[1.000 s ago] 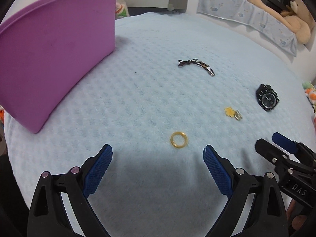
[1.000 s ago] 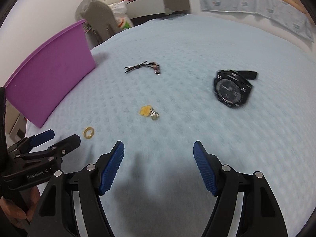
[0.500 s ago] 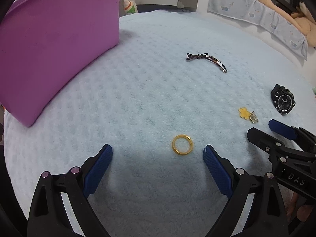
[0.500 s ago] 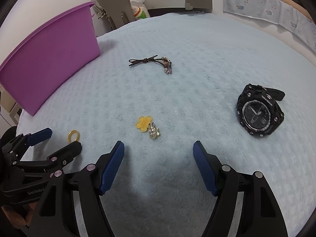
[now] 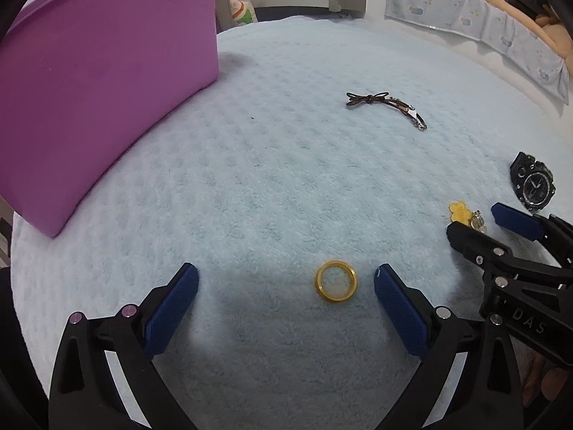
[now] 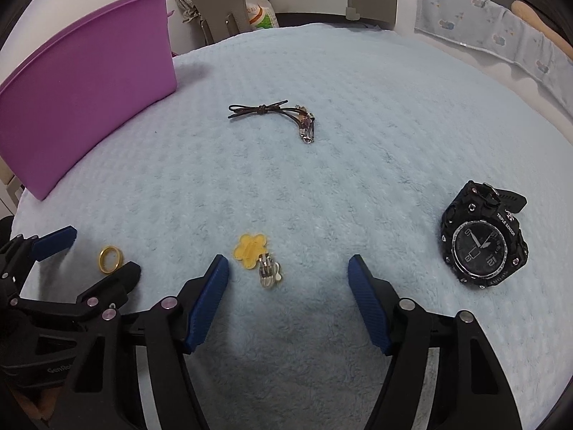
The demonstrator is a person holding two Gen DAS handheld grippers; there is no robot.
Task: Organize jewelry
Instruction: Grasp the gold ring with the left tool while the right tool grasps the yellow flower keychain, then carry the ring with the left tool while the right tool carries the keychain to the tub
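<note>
Left gripper [image 5: 285, 279] jaws opening wide, gold ring [image 5: 336, 280] lying between them near the right pad, untouched. Right gripper [image 6: 288, 272] jaws closing, nothing gripped; yellow flower earring [image 6: 250, 246] sitting between the tips on the blue blanket [image 6: 358, 150]. Watch [image 6: 481, 242] lying further right. Purple bin [image 6: 86, 114] standing far left.

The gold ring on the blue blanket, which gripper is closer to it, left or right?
Left. The gold ring lies just ahead of the left gripper, whose jaws are opening around it. The right gripper is off to the side, closing near the yellow flower earring.
</note>
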